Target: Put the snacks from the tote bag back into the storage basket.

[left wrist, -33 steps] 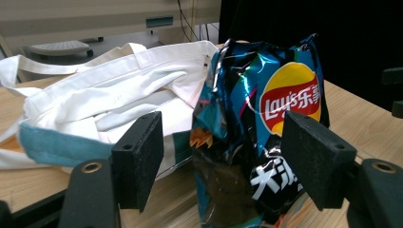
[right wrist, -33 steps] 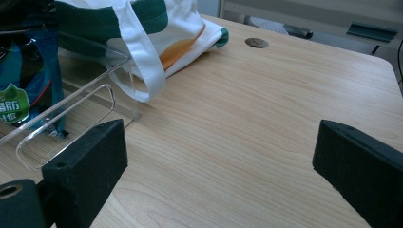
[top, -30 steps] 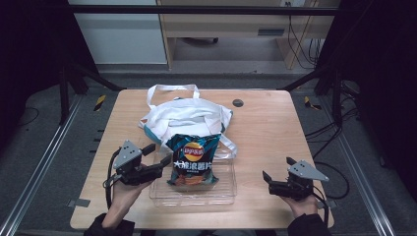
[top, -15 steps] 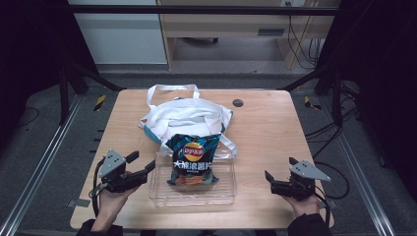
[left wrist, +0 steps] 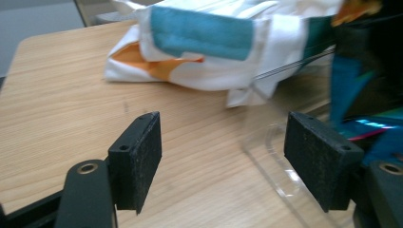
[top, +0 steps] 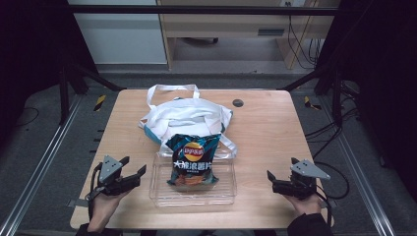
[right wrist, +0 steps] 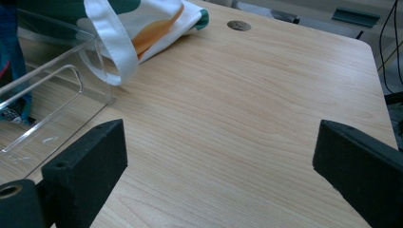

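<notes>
A dark teal chip bag lies in a clear plastic tray at the table's front middle, its top leaning on a white tote bag with teal and orange patches. My left gripper sits low, just left of the tray and pointing at it. It is open with nothing between the jaws. In the left gripper view the tray's near corner lies just ahead by the right jaw, with the tote behind it. My right gripper is right of the tray, wide open and empty.
The wooden table has a small round hole at the back right. One tote strap trails beside the tray's corner. Bare wood stretches in front of the right gripper. Metal rails and cables flank the table.
My left gripper has drawn back from the chip bag, moving left and toward the front edge and sinking closer to the table. The right gripper has stayed where it was.
</notes>
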